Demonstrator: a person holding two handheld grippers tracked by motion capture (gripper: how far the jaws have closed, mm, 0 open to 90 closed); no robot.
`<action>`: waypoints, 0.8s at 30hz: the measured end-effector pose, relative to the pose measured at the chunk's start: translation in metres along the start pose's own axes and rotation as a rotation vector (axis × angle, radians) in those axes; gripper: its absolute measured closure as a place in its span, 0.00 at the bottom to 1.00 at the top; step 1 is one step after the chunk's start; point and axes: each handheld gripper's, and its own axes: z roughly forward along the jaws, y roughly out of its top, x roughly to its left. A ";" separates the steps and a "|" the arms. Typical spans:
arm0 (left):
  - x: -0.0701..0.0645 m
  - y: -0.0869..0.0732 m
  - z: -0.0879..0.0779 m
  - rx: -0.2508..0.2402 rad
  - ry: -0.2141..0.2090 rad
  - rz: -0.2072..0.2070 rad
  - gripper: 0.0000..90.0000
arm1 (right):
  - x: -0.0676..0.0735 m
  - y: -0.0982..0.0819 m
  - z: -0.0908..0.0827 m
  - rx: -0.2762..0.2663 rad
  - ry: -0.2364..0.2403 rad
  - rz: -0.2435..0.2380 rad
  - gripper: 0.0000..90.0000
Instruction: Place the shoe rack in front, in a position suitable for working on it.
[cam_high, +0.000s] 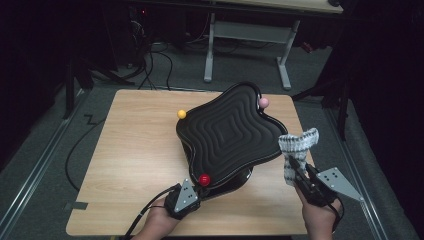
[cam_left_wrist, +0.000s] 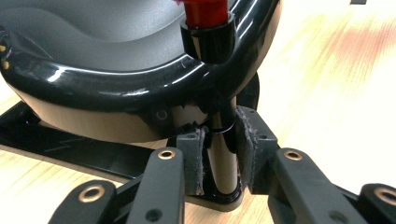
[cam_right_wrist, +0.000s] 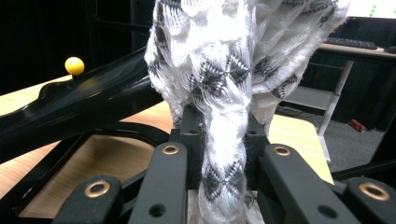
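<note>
Sock: we find it above the table's right edge, rising limp from the right gripper; knitted, white with grey pattern, fuzzy.
Right gripper: we see its jaws pressed together on the sock's middle.
Tray: glossy black, wavy outline, ribbed in concentric rings; tilted on a black base near the table's middle right.
Left gripper: at the near edge; we note its pads pinching the tray's black post, under the red knob.
Other knobs: yellow, pink, round, at the tray's far corners.
</note>
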 end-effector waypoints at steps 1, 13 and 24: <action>0.000 0.000 0.000 0.000 0.000 0.000 0.81 | 0.000 0.000 0.000 0.000 0.000 0.000 0.87; 0.000 0.000 0.000 -0.001 0.002 -0.002 0.81 | 0.050 -0.019 0.017 0.083 0.204 -0.119 0.86; -0.001 0.000 0.000 -0.002 0.004 0.001 0.81 | 0.107 -0.042 0.030 0.201 0.413 -0.250 0.86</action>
